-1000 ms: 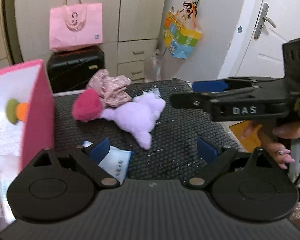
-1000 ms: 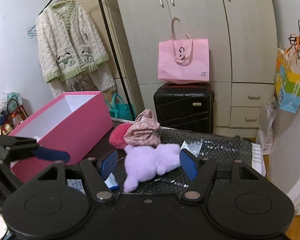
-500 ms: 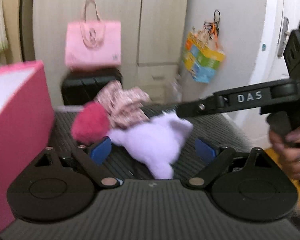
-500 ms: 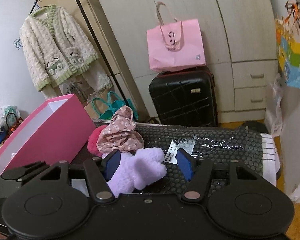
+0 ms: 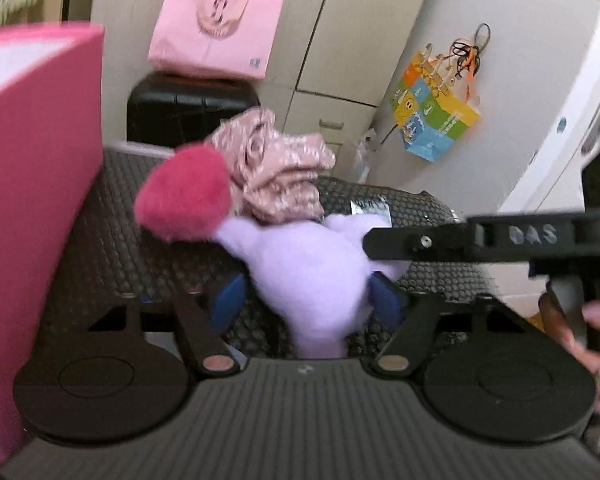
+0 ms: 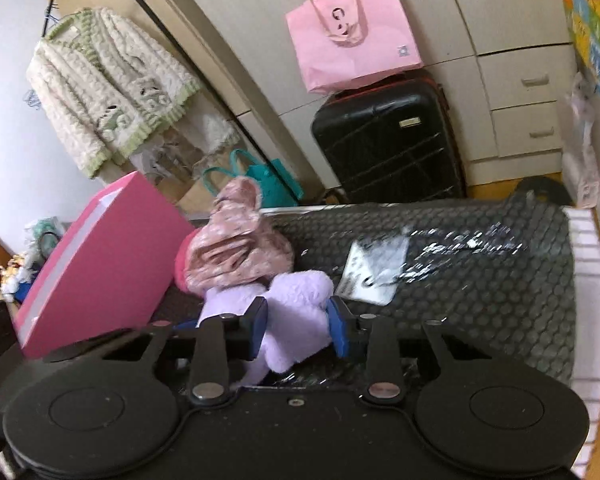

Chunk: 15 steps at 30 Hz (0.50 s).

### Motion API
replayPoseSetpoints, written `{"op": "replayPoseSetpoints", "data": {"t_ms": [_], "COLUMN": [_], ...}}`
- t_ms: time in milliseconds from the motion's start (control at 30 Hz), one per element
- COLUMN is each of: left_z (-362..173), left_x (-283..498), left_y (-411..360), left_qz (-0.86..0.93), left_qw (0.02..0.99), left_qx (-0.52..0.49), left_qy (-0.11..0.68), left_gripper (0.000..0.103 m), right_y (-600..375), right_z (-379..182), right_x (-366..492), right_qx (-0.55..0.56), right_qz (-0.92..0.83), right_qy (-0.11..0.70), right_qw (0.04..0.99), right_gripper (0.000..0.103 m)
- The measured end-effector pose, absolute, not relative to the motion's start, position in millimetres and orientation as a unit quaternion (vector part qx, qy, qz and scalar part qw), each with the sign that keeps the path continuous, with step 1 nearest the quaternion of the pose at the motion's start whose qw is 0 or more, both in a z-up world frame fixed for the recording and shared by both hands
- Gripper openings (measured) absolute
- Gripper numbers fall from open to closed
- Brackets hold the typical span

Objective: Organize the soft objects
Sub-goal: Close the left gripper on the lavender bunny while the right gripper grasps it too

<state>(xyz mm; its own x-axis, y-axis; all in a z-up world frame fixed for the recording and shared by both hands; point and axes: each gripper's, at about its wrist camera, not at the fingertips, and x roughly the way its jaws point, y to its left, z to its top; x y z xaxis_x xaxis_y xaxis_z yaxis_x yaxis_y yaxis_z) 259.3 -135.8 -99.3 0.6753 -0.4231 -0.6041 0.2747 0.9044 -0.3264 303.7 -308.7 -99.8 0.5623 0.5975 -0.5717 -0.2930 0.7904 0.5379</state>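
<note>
A lilac plush toy [image 5: 304, 264] lies on the dark honeycomb mat [image 5: 112, 248], touching a magenta plush ball [image 5: 182, 196] and a pink floral cloth bundle [image 5: 276, 176]. My left gripper [image 5: 308, 304] has its blue pads on either side of the lilac toy's lower part, jaws narrowed around it. My right gripper [image 6: 298, 326] also straddles the lilac toy [image 6: 296, 308] with its pads pressing its sides; its finger shows in the left wrist view [image 5: 460, 240]. An open pink box [image 6: 96, 260] stands at the left.
A black suitcase [image 6: 388, 140] with a pink paper bag [image 6: 356, 32] on it stands behind the mat. A white label [image 6: 374, 276] lies on the mat to the right of the toys. Wardrobe and drawers behind; a colourful bag [image 5: 436, 116] hangs on the wall.
Both grippers have moved in on the lilac toy and their jaws have narrowed from wide open to closing on its sides. The views are blurred by motion.
</note>
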Motion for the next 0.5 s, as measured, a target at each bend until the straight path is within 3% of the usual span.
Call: {"op": "replayPoseSetpoints", "data": {"t_ms": [133, 400, 500], "left_z": [-101.3, -99.5, -93.0], "left_x": [256.8, 248.0, 244.5], "left_y": [-134.9, -142.0, -135.2], "left_qz": [-0.195, -0.209, -0.221], "left_qw": [0.907, 0.910, 0.900], "left_qx": [-0.111, -0.082, -0.105], "left_qy": [0.356, 0.350, 0.361], "left_gripper": [0.051, 0.045, 0.045], "right_y": [-302.8, -314.1, -316.6], "right_z": [-99.6, -111.4, -108.0], "right_x": [293.0, 284.1, 270.4], "right_qx": [0.181, 0.188, 0.186], "right_qz": [0.252, 0.259, 0.274], "right_qy": [0.395, 0.400, 0.390], "right_qw": [0.865, 0.859, 0.859], "right_gripper": [0.033, 0.037, 0.033]}}
